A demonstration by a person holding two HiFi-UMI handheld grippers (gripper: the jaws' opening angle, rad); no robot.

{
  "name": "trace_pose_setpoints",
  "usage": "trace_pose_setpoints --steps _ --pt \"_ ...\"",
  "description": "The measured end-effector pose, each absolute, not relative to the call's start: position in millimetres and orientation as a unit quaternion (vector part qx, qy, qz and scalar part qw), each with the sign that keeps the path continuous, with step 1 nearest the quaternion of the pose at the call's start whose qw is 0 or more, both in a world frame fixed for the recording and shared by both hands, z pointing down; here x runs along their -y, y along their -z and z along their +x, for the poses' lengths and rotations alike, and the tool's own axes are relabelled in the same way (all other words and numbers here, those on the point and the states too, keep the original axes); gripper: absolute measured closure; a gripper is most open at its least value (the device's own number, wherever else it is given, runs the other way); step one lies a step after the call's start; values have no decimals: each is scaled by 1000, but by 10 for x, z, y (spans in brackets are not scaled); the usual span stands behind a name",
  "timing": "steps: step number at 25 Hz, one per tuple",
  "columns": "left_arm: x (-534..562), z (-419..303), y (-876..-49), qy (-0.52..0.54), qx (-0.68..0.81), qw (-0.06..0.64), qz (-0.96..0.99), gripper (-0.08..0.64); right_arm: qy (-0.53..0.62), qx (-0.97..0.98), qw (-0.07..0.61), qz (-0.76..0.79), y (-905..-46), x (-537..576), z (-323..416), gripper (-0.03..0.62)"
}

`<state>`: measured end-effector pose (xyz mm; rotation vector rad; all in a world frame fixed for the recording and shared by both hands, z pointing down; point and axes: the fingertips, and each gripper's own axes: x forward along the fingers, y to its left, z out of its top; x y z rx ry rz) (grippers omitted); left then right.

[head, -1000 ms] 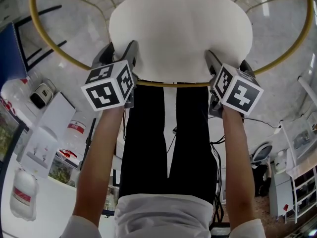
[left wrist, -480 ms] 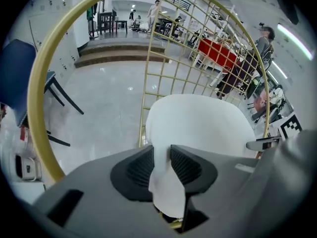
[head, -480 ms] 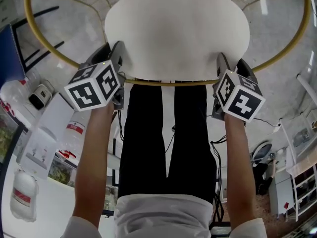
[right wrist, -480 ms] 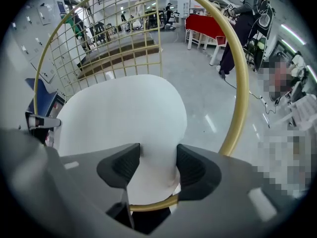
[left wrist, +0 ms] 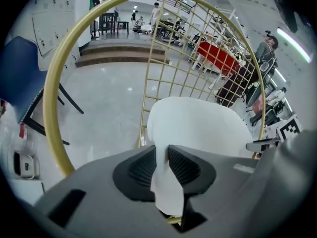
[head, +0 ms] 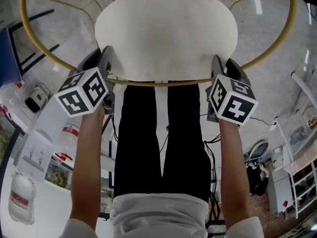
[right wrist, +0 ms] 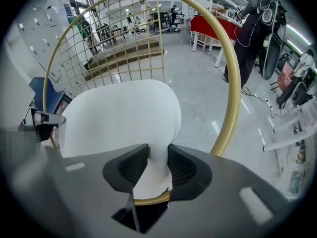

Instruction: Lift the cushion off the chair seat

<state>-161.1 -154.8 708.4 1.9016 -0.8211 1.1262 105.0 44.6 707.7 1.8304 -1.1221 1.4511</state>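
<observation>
A white oval cushion [head: 166, 33] lies on the seat of a gold wire chair [head: 153, 82], right in front of me. My left gripper [head: 103, 66] is at the cushion's front left edge and my right gripper [head: 222, 69] is at its front right edge, both pointing steeply down. In the left gripper view the closing jaws of the left gripper [left wrist: 161, 165] pinch a fold of the cushion [left wrist: 198, 125] between the ribbed pads. In the right gripper view the right gripper [right wrist: 157, 165] squeezes the cushion [right wrist: 119, 115] rim in the same way, its jaws closing too.
The chair's gold hoop [head: 44, 48] rings the cushion on both sides. A dark blue chair [head: 7, 53] stands at the left. Bottles [head: 20, 197] sit on a white surface at lower left, and white shelves [head: 302, 172] stand at lower right. Cables [head: 257, 120] run on the floor.
Both pairs of jaws have closed onto the cushion's front edge. In the head view the left gripper has slid outward to the left; the right one has shifted only slightly.
</observation>
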Motion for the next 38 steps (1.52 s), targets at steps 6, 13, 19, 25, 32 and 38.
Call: trace_pose_setpoints --steps 6,13,19,25,32,38 --pt "1540 -1590 -7037 -440 324 379 747 483 -534 428 271 677 -7040 -448 1048 477" --pt "1536 -1626 -6934 -435 323 376 751 486 -527 438 271 675 -6966 -436 997 488" --pt "1526 -1667 -6848 -435 320 375 754 488 -526 443 270 674 -6875 -437 944 494" --pt "1505 -1676 -6761 -430 319 375 756 488 -524 444 270 675 -6799 -459 939 494" --pt "1446 -1705 -6677 -426 318 380 757 489 -520 447 271 675 -6698 -487 929 497" --pt "1400 -1702 -6599 -427 316 382 756 489 -520 448 273 674 -6621 -533 926 499"
